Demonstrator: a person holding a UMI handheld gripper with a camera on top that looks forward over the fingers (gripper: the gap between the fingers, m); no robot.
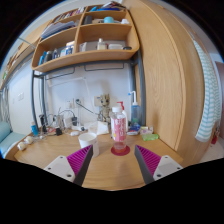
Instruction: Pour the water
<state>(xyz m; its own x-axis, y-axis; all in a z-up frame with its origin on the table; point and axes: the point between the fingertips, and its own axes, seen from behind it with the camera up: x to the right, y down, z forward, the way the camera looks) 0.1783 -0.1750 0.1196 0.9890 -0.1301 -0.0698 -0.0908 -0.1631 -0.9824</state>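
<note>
Gripper (113, 158) fingers spread wide, nothing between the pads (79, 159), not touching anything. Water bottle (119, 127) stands upright on the desk (110, 170), just ahead of the fingers, roughly on the centreline, well in from the desk's near edge. Clear plastic, pinkish-red label and cap, tall and narrow; water level can't be told. A white cup (101, 127) sits just beside it on the left, with small clutter further along the back edge.

Risks, as a guess: the bottle is tall on a small base, so an off-centre approach or one finger arriving first could tip it toward the cup. Thin plastic may squash or slip if pinched too high.
</note>
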